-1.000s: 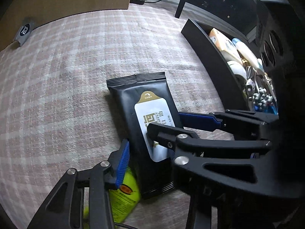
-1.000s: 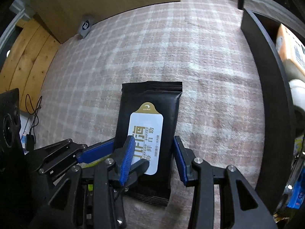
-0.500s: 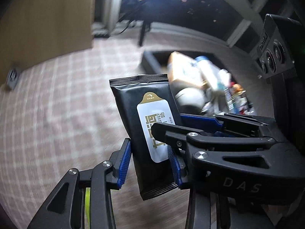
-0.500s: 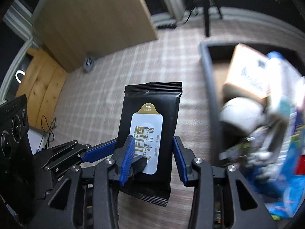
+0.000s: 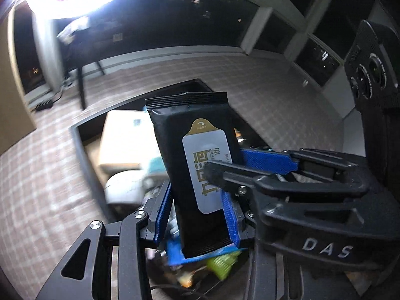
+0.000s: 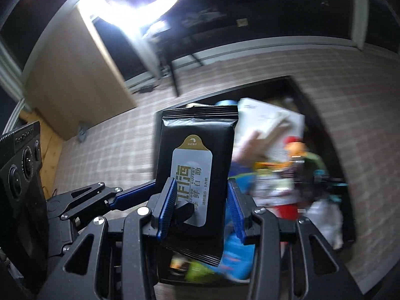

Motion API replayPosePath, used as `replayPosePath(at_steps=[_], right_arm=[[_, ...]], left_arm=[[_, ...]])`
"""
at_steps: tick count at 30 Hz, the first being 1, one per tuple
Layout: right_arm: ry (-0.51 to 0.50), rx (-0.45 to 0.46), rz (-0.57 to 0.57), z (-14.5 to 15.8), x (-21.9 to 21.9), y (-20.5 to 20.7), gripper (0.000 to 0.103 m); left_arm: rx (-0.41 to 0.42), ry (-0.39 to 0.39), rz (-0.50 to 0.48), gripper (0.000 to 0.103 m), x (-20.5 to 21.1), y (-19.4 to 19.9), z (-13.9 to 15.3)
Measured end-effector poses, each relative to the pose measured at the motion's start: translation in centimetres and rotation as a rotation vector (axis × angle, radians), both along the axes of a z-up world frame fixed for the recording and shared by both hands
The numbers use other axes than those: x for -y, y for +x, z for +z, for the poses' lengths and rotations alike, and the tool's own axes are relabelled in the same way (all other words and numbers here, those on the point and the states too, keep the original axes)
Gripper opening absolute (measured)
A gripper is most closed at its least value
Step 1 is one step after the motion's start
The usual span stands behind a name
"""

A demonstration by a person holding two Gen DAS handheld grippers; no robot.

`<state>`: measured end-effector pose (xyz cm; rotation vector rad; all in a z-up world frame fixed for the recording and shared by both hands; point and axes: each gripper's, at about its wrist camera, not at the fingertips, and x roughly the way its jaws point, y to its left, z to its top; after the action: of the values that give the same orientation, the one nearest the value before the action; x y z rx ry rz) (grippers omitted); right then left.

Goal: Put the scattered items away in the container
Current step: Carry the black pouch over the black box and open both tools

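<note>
Wipes pack (image 5: pixel 192 155), black: both the left gripper (image 5: pixel 197 212) and right gripper (image 6: pixel 201 210) are clasping it above the full bin (image 6: pixel 322 122); lowering level, releasing together advised.

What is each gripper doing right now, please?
Left gripper: shut on the black wipes pack.
Right gripper: shut on the same pack.

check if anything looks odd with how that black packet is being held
Yes: both hand-held grippers, left and right, clamp the same black packet at once, in the air above the crammed container. The packet looks undamaged.
</note>
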<state>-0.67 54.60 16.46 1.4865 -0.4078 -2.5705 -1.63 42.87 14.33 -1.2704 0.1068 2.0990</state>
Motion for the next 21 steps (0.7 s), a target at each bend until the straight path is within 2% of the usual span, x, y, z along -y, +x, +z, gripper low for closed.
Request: replayPosePath(at_steps=[5, 9, 15, 21], right_arm=[[0.004, -0.055, -0.077, 1.6, -4.7, 1.2, 0.041], [0.003, -0.071, -0.078, 2.2, -5.7, 1.6, 0.041], [0.035, -0.067, -0.018, 1.7, -3.2, 1.5, 0.041], [0.051, -0.066, 0.08, 0.6, 1.3, 1.5, 0.042]], left_arm=[[-0.02, 0.002, 0.003, 0.036, -0.5, 0.1, 1.1], [-0.022, -0.009, 0.035, 0.036, 0.8, 0.0, 1.3], [-0.014, -0.032, 0.11, 0.036, 4.4, 0.0, 1.0], [0.005, -0.08, 0.221, 0.038, 10.7, 1.1, -0.3]])
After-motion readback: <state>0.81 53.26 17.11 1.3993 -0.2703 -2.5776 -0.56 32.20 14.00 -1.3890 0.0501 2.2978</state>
